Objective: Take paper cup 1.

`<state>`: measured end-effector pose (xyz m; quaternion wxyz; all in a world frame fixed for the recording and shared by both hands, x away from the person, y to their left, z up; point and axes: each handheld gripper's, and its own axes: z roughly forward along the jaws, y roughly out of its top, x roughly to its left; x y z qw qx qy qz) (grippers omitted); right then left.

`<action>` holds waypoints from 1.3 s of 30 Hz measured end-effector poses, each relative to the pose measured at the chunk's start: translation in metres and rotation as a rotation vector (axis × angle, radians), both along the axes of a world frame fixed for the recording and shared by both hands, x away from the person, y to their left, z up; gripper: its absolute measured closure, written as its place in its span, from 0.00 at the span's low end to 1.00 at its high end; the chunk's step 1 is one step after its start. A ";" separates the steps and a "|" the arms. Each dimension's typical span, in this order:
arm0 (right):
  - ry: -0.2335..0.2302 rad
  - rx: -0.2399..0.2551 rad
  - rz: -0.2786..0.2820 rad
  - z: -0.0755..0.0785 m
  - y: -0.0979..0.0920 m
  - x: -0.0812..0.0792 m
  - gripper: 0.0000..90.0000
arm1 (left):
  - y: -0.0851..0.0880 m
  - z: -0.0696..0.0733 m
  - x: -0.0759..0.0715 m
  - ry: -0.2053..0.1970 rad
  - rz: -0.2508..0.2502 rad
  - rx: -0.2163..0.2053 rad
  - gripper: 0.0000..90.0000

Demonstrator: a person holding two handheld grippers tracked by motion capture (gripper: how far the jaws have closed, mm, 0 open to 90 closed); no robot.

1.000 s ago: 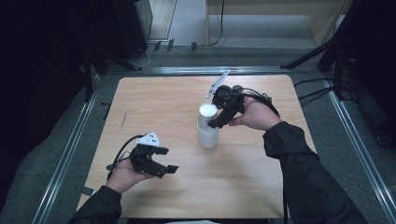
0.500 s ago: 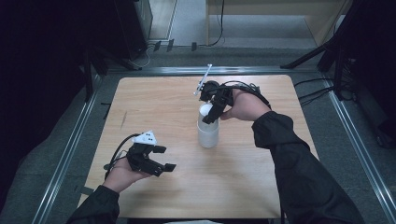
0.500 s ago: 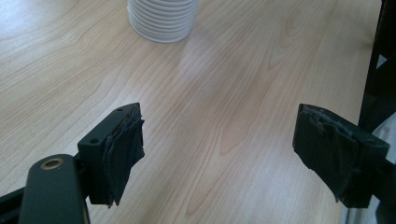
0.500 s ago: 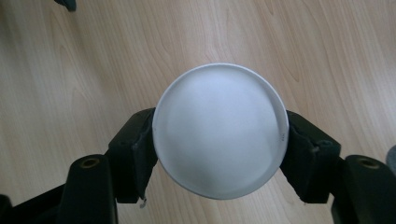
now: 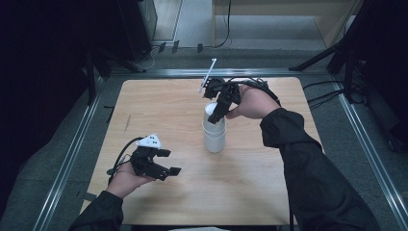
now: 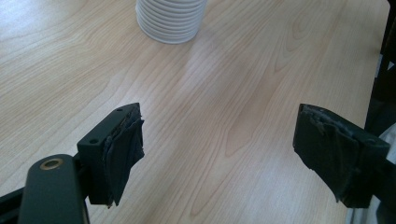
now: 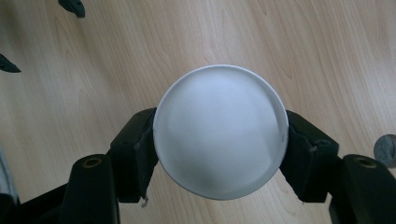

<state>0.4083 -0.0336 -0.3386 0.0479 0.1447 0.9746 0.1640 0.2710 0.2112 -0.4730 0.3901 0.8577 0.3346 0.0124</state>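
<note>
A stack of white cups (image 5: pixel 214 137) stands upside down in the middle of the wooden table (image 5: pixel 269 183); its ribbed lower part appears in the left gripper view (image 6: pixel 170 21). My right gripper (image 5: pixel 215 114) points down onto the stack's top. Its jaws have just been closing, and both pads press the sides of the top cup (image 7: pixel 219 130), whose round base faces the camera between them (image 7: pixel 219 140). My left gripper (image 5: pixel 169 162) rests low at the front left, apart from the stack, open with bare table between its jaws (image 6: pixel 219 154).
Metal rails run along the table's left and right sides. Cables lie on the floor beyond the far edge and at the right. A small grey round thing (image 7: pixel 386 150) lies on the table by the right gripper. The left gripper's fingertips (image 7: pixel 72 5) show far off.
The right gripper has swung from the stack's right side to above its top and closed on the top cup. The left hand has stayed put.
</note>
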 end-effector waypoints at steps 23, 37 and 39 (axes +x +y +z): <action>-0.051 0.092 -0.069 0.087 -0.032 -0.027 0.39 | -0.011 0.007 0.021 -0.006 -0.086 -0.105 0.14; -0.047 0.162 -0.050 0.068 -0.072 -0.079 0.39 | -0.026 0.010 0.036 -0.022 -0.158 -0.122 0.15; -0.033 0.175 -0.052 0.055 -0.077 -0.083 0.39 | -0.027 0.010 0.036 -0.028 -0.163 -0.117 0.16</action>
